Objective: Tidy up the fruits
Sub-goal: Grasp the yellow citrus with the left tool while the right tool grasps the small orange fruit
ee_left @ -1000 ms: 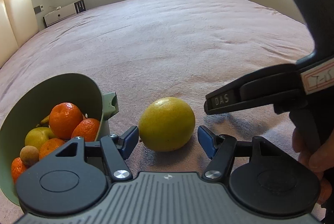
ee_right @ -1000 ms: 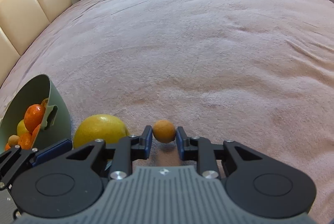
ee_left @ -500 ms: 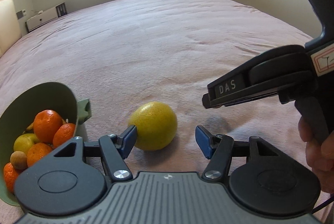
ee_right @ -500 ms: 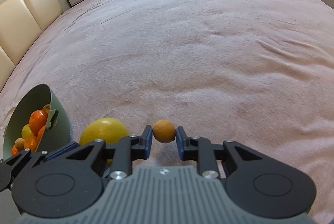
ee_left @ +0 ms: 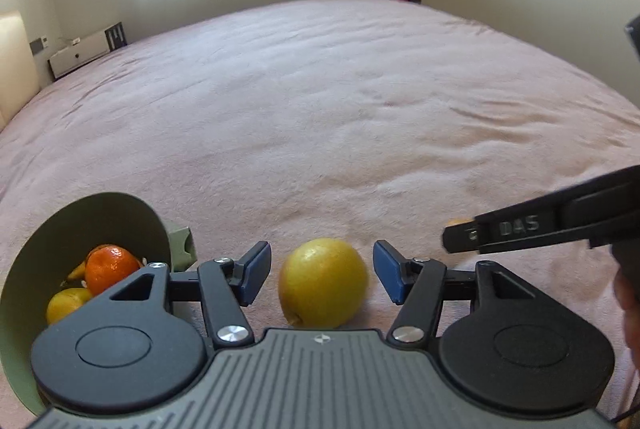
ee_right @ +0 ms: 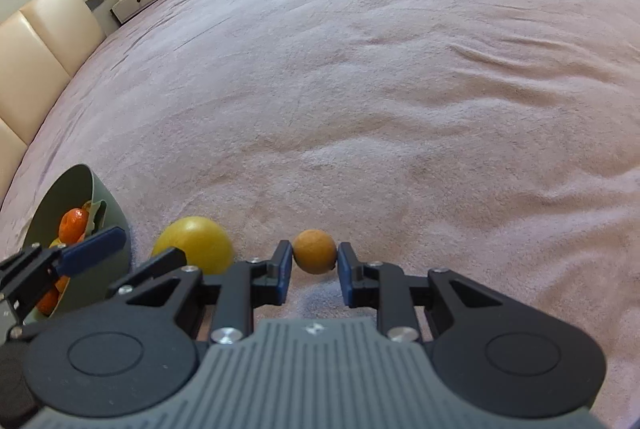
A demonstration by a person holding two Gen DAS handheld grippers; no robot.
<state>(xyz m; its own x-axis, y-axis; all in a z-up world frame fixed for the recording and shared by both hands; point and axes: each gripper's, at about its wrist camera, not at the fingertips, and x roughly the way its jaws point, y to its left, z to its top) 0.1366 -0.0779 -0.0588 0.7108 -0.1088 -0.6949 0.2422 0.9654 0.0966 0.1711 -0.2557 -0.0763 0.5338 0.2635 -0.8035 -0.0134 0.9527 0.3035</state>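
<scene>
Right gripper (ee_right: pixel 313 264) fingers pinch small orange fruit (ee_right: pixel 314 251); left gripper (ee_left: pixel 321 272) wide.

The bed (ee_right: pixel 400 77) wore soft, matt pink fleece — the bowl (ee_left: pixel 24 293) looked smooth matt plastic, the yellow fruit (ee_left: pixel 323 281) waxy.

Right gripper (ee_right: pixel 314 265): blue pads clamped on either side of the small orange fruit (ee_right: pixel 314 251), which sits lifted above its shadow on the pink blanket (ee_right: pixel 400 109)
Left of the tongs: big yellow fruit (ee_right: pixel 196 249) resting on the blanket, just beside the left finger
Further left: green bowl (ee_right: pixel 102 205), tilted, tangerines (ee_right: pixel 74 225) inside
Left gripper (ee_right: pixel 120 253): jaws spread, reaching in between bowl and yellow fruit
</scene>
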